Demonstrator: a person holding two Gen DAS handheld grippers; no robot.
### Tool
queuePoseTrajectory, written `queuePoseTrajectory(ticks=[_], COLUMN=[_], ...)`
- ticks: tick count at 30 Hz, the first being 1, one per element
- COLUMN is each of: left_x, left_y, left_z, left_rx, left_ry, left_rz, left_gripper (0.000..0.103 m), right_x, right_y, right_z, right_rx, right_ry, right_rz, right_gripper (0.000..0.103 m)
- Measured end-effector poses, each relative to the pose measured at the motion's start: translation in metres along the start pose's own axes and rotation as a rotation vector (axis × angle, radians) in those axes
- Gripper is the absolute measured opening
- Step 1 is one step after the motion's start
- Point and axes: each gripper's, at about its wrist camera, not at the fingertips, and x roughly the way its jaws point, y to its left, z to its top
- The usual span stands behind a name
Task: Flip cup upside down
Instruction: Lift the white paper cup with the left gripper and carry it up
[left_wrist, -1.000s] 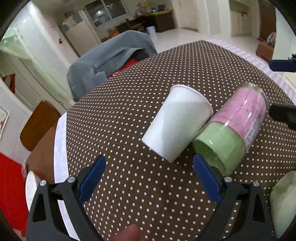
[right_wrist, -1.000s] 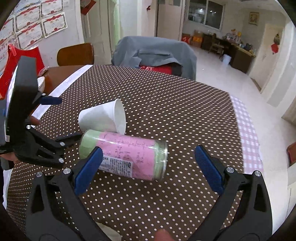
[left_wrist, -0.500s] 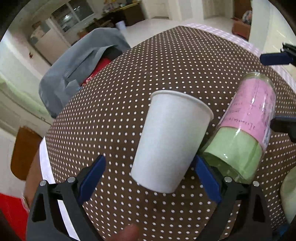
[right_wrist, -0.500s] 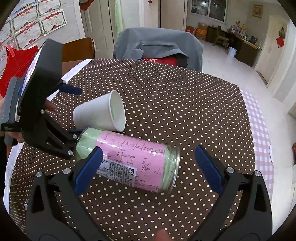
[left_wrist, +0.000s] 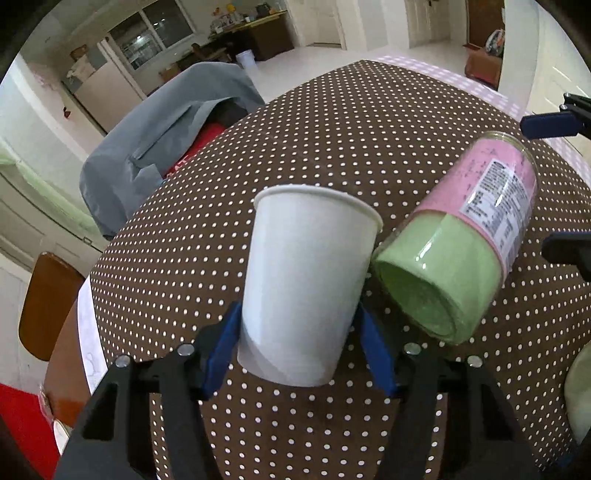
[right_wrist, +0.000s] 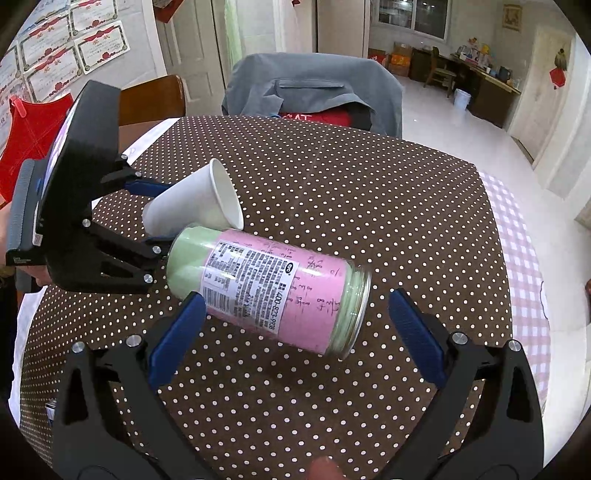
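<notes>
A white paper cup lies on its side on the brown polka-dot tablecloth, mouth pointing away from my left gripper. My left gripper is shut on the cup near its base, blue pads against both sides. In the right wrist view the cup sits at the left, held by the left gripper. My right gripper is open and empty, its fingers straddling a glass jar with a pink and green label.
The jar lies on its side, touching the cup; it also shows in the left wrist view. A chair with a grey jacket stands at the table's far edge. A wooden chair stands at the left.
My left gripper moved forward around the cup and closed on its base. The right gripper moved closer to the jar and stayed open.
</notes>
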Motion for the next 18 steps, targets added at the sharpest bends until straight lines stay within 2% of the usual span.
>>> queuePoseTrajectory(ticks=[10, 18], left_x=[-0.033, -0.112], left_y=[0.01, -0.014], left_z=[-0.024, -0.039], left_rx=[-0.14, -0.189], left_ry=[-0.025, -0.104], left_rz=[0.049, 0.095], left_gripper=[0.061, 0.061], right_x=[-0.022, -0.084], right_y=[0.003, 0.01], right_z=[-0.006, -0.021], right_rx=[0.019, 0.033], right_ry=[-0.023, -0.103], right_rz=[0.019, 0.019], right_gripper=[0.097, 0.097])
